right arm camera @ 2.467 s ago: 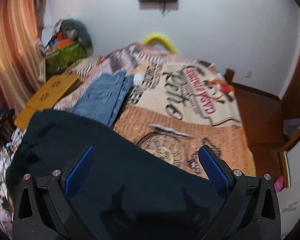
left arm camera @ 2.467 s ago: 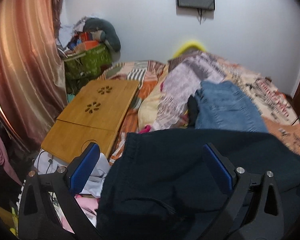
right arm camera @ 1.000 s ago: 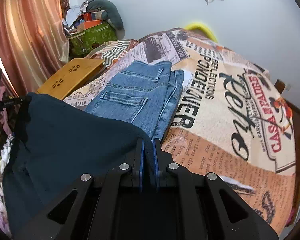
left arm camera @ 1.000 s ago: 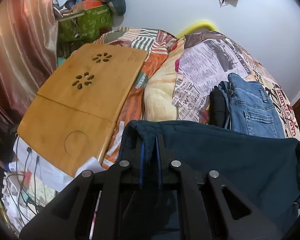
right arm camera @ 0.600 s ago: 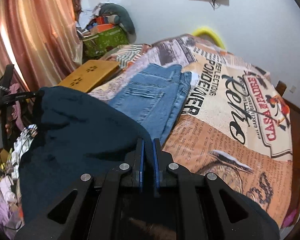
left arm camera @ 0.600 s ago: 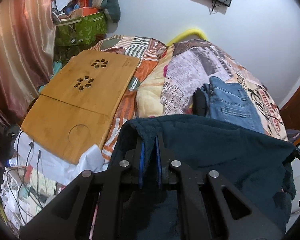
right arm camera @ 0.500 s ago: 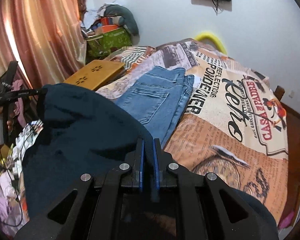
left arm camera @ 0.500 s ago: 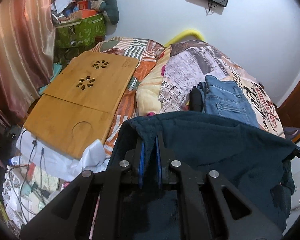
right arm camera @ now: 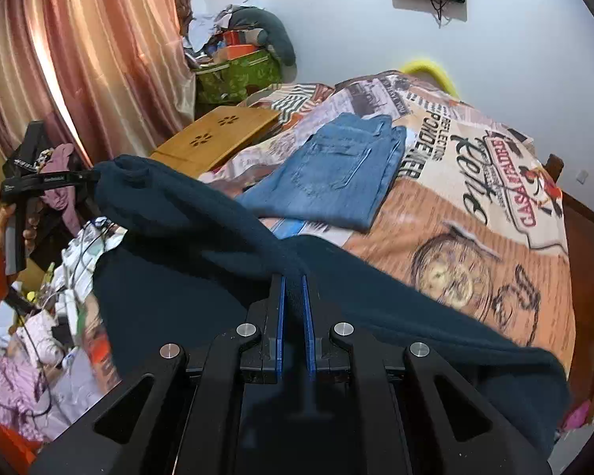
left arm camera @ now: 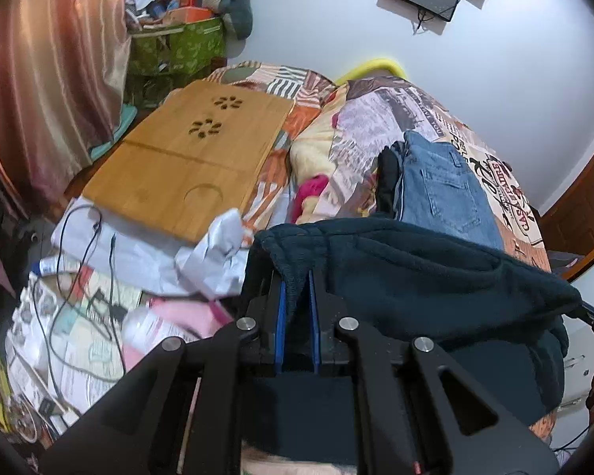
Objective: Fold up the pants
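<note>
Clamping a bunched edge of the dark teal pants [left arm camera: 435, 277] between its blue pads, the left gripper [left arm camera: 297, 289] holds one end of the garment up over the near side of the bed [right arm camera: 495, 277], while the right gripper [right arm camera: 293, 289] is likewise pinched tight on the other end of the same edge. The fabric stretches between the two claws as a raised ridge, and the rest of it hangs down in front of them and hides the bed's near edge. Beyond the ridge, toward the middle of the bed, folded blue jeans [right arm camera: 336, 174] lie flat on the printed bedspread. A bamboo lap tray [left arm camera: 194, 166] rests along the bed's left side, with cables and papers [left arm camera: 79, 316] heaped at its near left corner. In the right wrist view a hand [right arm camera: 16, 221] grips the handle of the left gripper.
</note>
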{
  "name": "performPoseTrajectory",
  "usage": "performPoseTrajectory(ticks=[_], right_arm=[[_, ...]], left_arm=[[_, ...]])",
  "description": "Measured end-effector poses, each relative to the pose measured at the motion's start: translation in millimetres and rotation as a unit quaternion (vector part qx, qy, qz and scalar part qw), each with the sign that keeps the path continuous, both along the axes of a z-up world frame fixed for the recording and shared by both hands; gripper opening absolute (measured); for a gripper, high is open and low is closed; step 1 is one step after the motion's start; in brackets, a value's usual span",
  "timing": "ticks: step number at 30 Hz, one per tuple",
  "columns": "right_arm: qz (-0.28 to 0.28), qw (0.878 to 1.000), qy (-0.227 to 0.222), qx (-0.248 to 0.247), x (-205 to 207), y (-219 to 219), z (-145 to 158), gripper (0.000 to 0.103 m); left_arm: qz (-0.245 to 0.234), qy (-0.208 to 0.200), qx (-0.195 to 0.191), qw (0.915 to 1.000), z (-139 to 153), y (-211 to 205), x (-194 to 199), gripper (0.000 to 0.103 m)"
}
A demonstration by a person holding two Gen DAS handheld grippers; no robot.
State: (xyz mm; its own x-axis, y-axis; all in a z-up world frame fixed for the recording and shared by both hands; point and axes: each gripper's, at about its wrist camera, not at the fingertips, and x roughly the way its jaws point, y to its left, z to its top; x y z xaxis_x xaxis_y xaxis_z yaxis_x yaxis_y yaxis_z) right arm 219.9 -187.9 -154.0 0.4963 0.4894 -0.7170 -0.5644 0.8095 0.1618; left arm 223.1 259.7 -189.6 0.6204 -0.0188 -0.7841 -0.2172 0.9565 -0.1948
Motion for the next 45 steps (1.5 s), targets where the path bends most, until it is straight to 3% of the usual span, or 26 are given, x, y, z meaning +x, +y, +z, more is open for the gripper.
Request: performPoseTrajectory(ticks=[10, 21, 23, 29, 38, 45], right_arm=[[0.004, 0.999, 0.034, 0.012, -41.8, -2.0, -19.8, 0.008], [-0.007, 0.996, 0.092, 0.01, -59.4, -2.0, -50.1, 0.012], [-0.012, 0.995, 0.094, 0.008, -61.0, -2.8, -49.3, 0.015], [-0.04, 0.998, 0.054, 0.004, -66.4, -17.8, -33.1, 0.039], [-0.129, 0.991, 0.014, 0.022, -54.2, -86.5, -10.5, 0.043], [-0.22, 0.975, 0.007, 0.03, -41.7, -169.0, -4.9, 0.044]], left_arm=[[0.006, 0.007, 0.014, 0.9999, -20.1, -2.0, -37.5, 0.01], [0.015, 0.068, 0.022, 0.9973, -60.1, -5.4, -60.0, 0.012], [0.015, 0.068, 0.042, 0.9967, -55.7, -10.4, -63.2, 0.012], [0.0, 0.029, 0.065, 0.9975, -15.9, -34.7, -62.8, 0.016], [-0.058, -0.032, 0.089, 0.9938, 32.2, -122.9, -19.8, 0.051], [-0.117, -0.038, 0.06, 0.9906, 33.8, -206.7, 36.0, 0.057]])
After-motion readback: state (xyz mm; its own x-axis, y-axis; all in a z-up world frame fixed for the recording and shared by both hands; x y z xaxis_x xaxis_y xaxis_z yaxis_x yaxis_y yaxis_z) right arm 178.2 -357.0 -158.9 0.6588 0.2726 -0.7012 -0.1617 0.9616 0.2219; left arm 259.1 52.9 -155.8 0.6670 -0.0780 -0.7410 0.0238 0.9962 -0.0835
